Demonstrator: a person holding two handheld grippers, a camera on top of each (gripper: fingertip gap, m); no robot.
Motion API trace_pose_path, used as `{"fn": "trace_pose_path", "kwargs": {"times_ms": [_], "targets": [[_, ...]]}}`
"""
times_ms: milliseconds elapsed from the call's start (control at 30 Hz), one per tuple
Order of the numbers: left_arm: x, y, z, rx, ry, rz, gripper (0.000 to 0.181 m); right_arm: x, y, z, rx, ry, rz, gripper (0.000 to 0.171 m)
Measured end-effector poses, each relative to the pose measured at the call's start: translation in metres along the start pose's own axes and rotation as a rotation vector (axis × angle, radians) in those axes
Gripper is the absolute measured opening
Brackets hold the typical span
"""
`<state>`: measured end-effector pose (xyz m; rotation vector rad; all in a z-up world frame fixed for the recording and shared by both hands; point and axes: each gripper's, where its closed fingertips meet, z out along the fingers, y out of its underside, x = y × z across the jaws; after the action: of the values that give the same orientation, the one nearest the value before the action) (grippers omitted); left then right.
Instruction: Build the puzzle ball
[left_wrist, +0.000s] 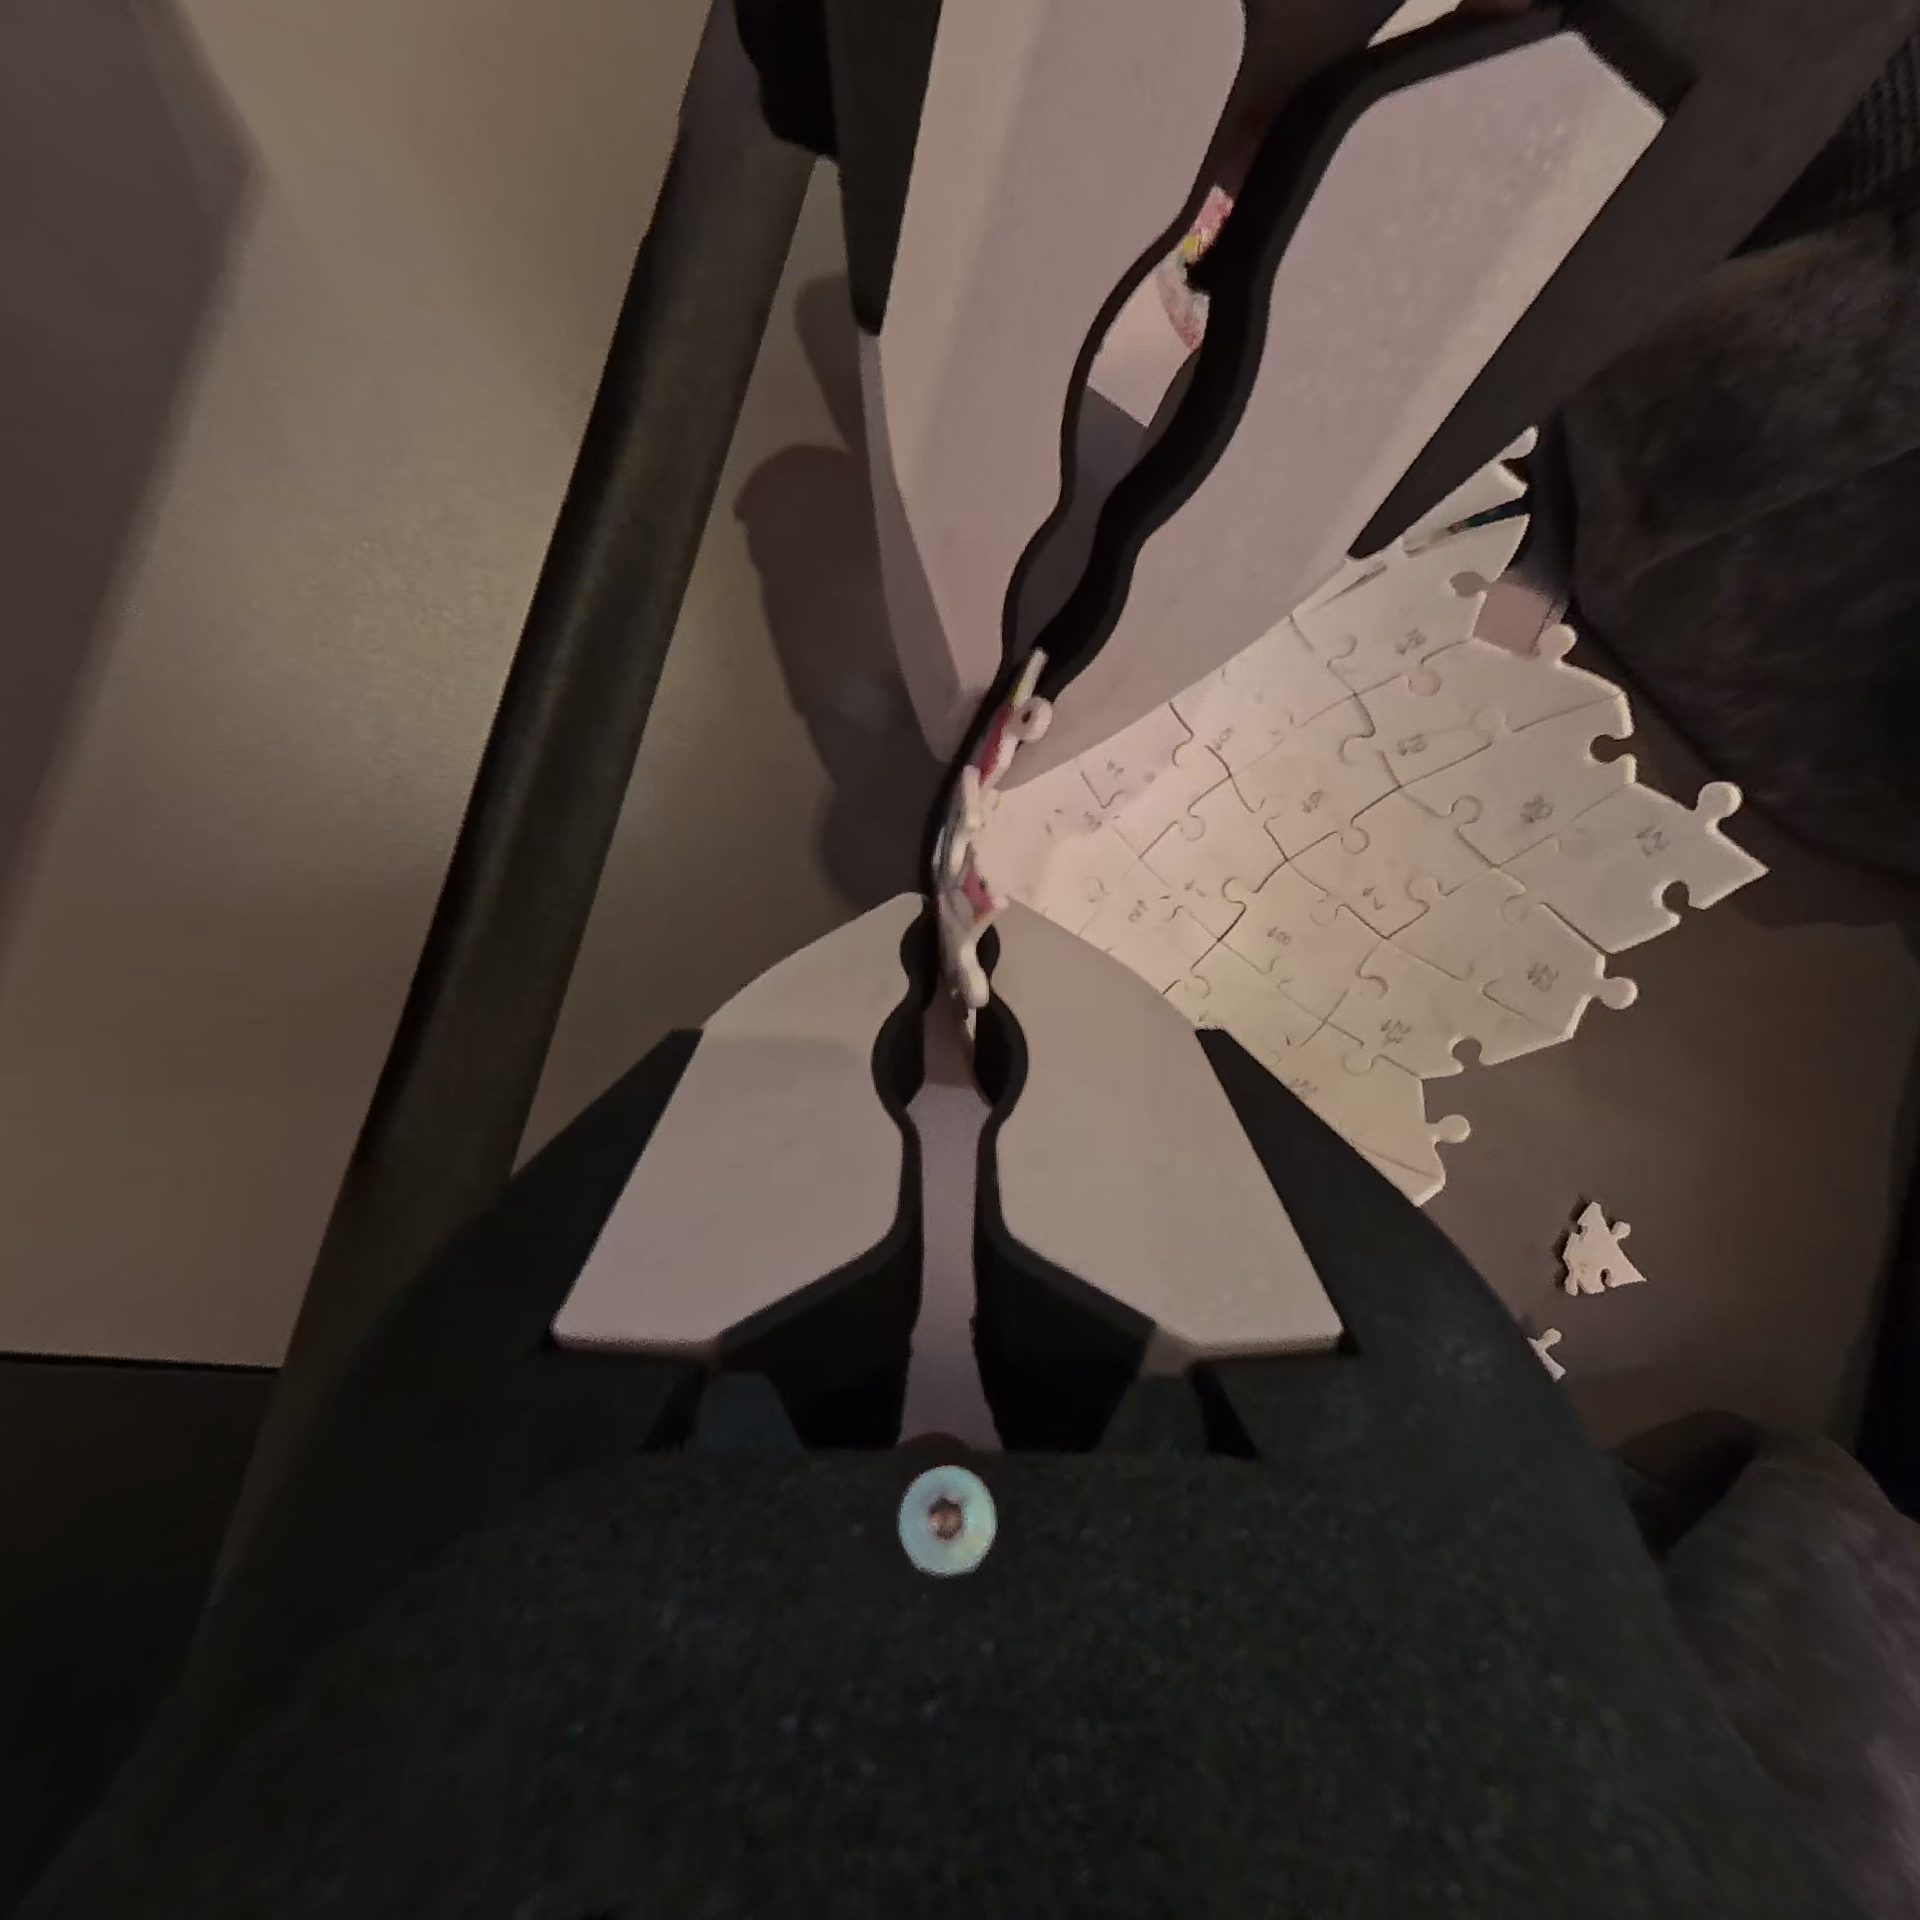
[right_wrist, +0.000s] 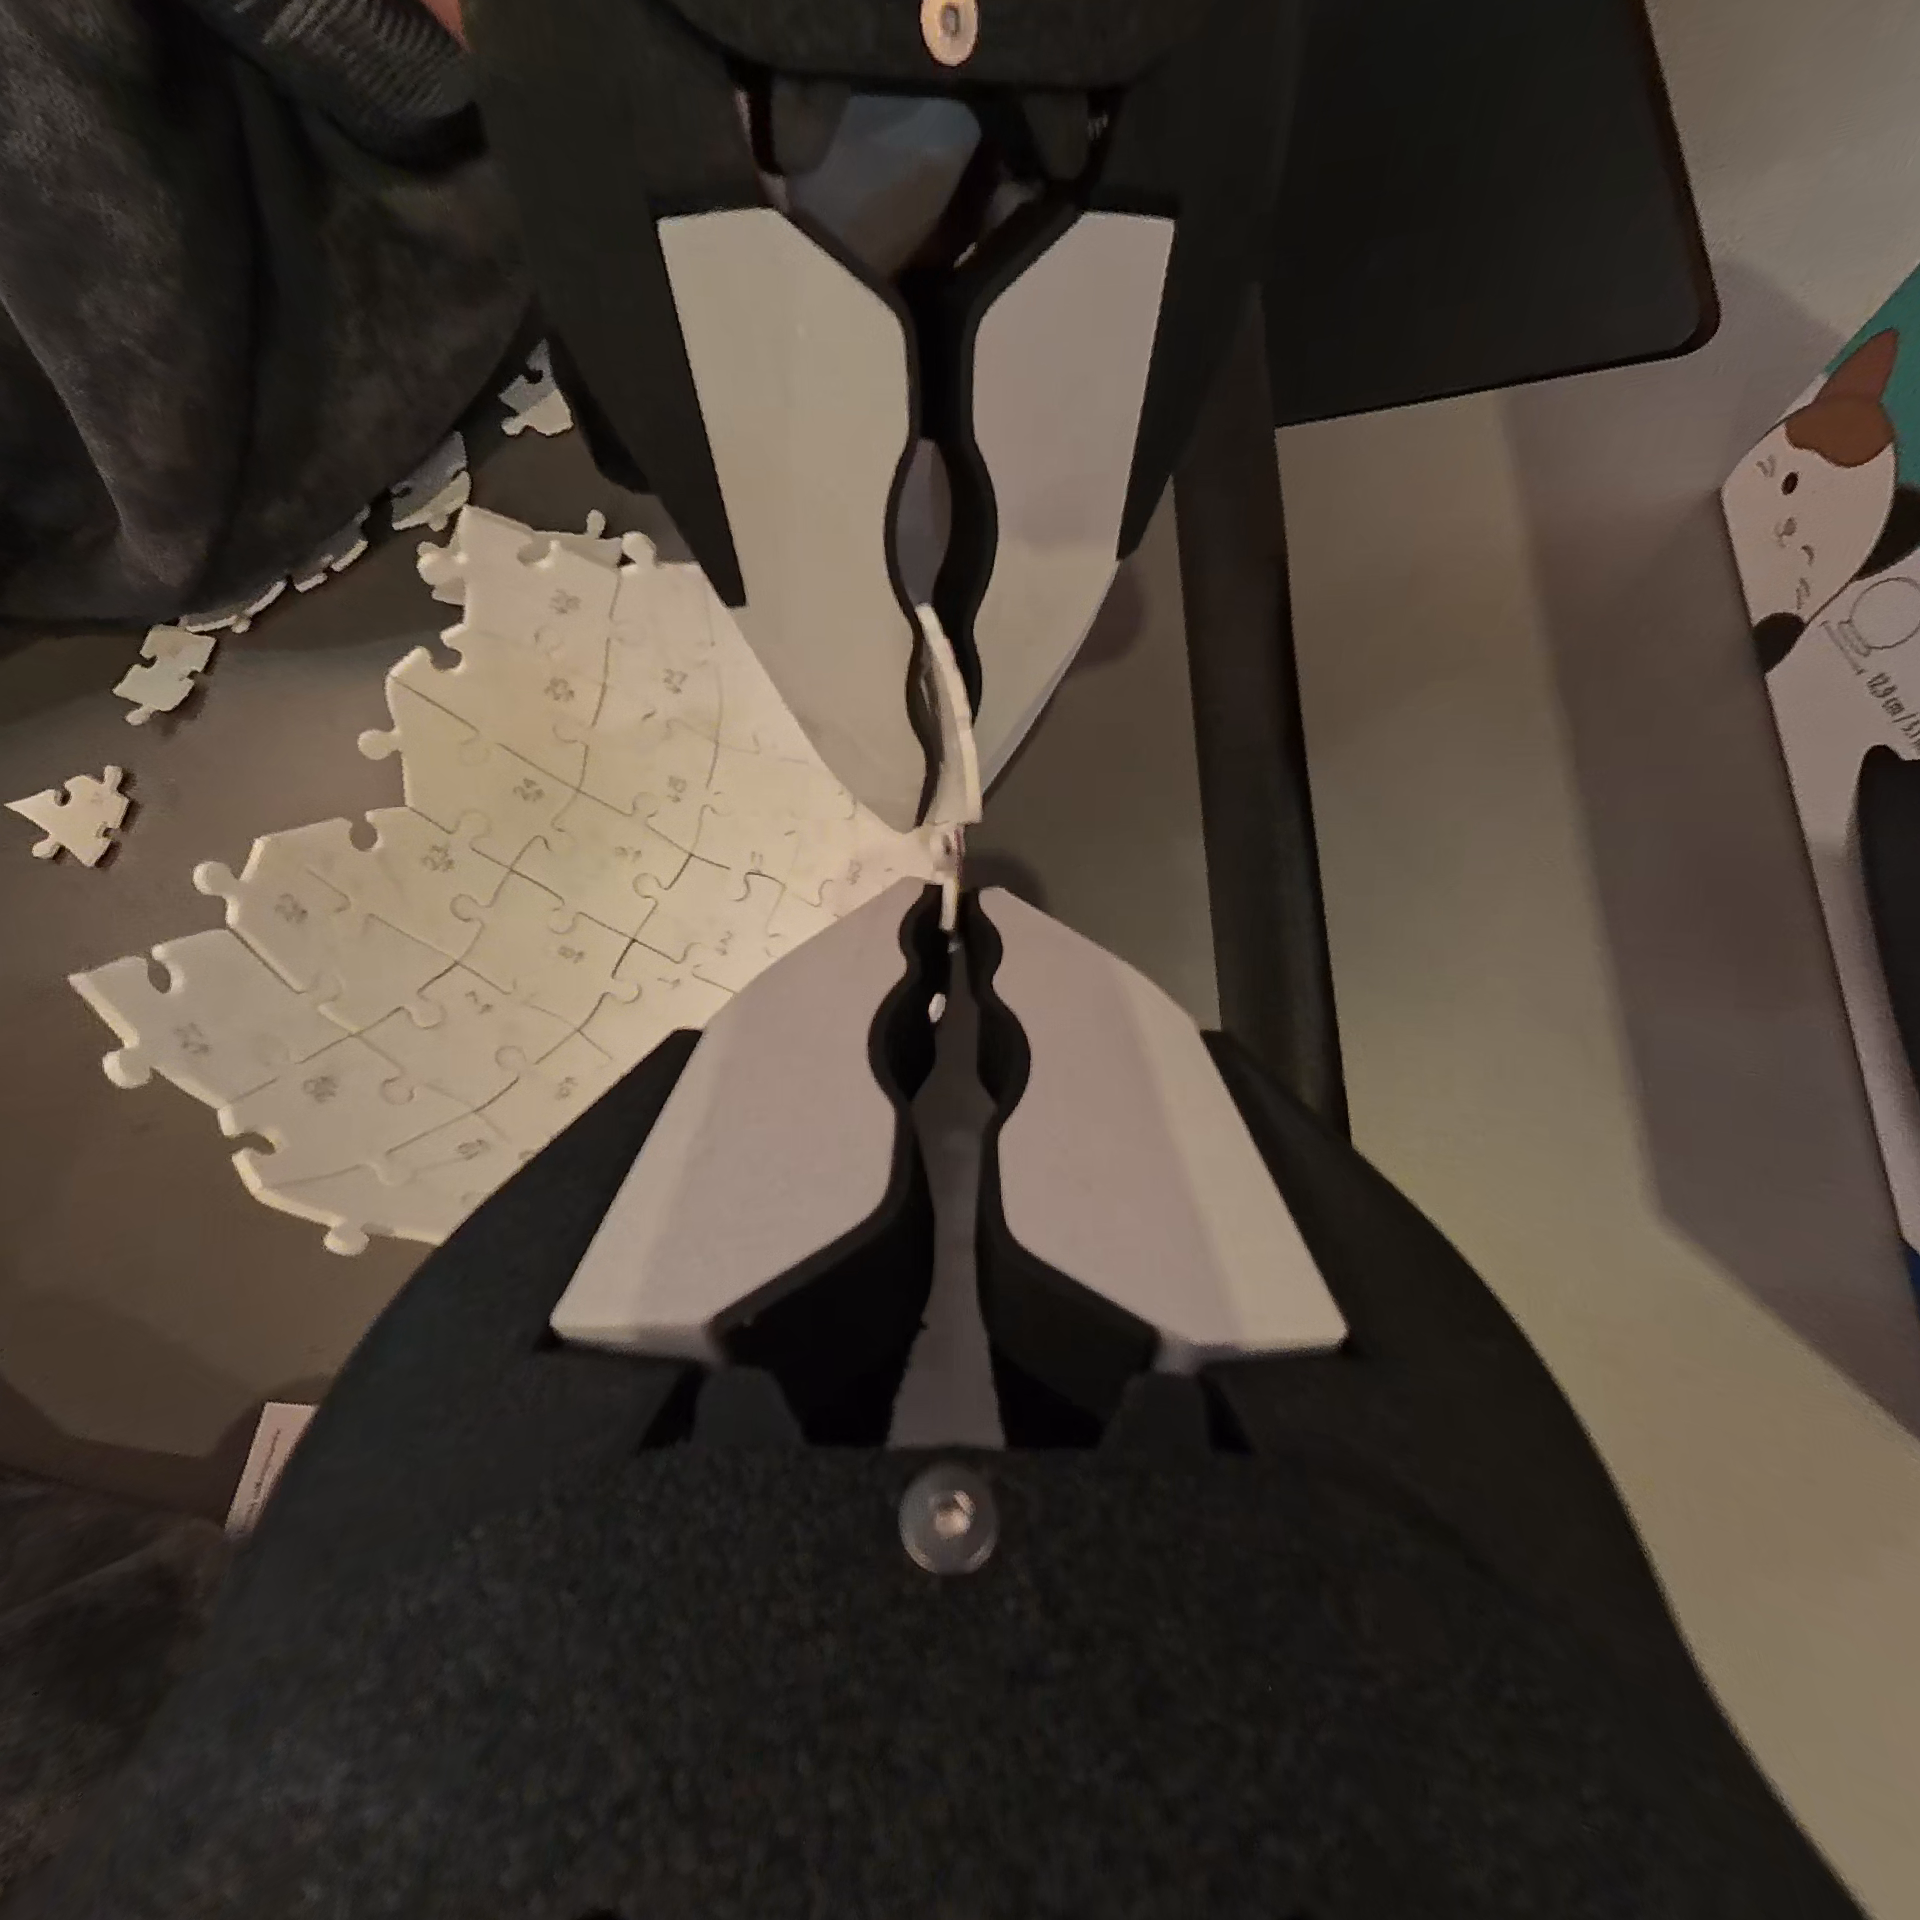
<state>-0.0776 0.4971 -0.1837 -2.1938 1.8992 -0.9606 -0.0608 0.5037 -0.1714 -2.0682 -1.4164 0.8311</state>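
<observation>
Two tongs (left_wrist: 961, 935) (right_wrist: 951, 883), one puzzle sheet (right_wrist: 499, 883)

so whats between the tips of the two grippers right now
The edge of the assembled puzzle section. The right gripper and the left gripper meet tip to tip, both clamped on that white edge. The right wrist view shows it best.

A dark grey fabric sleeve (right_wrist: 208, 312) lies bunched on the grey desk (right_wrist: 125, 1299). Well to the right of the sleeve, at the desk's far edge, lies a printed cardboard box (right_wrist: 1829, 727) with a cartoon animal. A black post (left_wrist: 499, 831) slants upward beside a pale wall (left_wrist: 312, 520).
</observation>
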Motion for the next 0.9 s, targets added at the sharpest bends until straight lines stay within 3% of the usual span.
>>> {"fn": "trace_pose_path", "kwargs": {"times_ms": [300,467,900], "targets": [[-0.0004,0.0028,-0.0015,0.001,0.0,-0.003,0.014,0.0008,-0.0002,0.0017,0.004,-0.007,0.015,0.003],[-0.0029,0.0012,-0.0013,0.009,-0.005,0.005,0.004,0.0034,0.0003,0.0015,0.0,0.006,0.02,0.003],[-0.0023,0.0048,-0.001,-0.022,-0.033,0.059,0.004,0.0042,0.0017,0.0053,-0.01,-0.001,0.021,0.004]]}}
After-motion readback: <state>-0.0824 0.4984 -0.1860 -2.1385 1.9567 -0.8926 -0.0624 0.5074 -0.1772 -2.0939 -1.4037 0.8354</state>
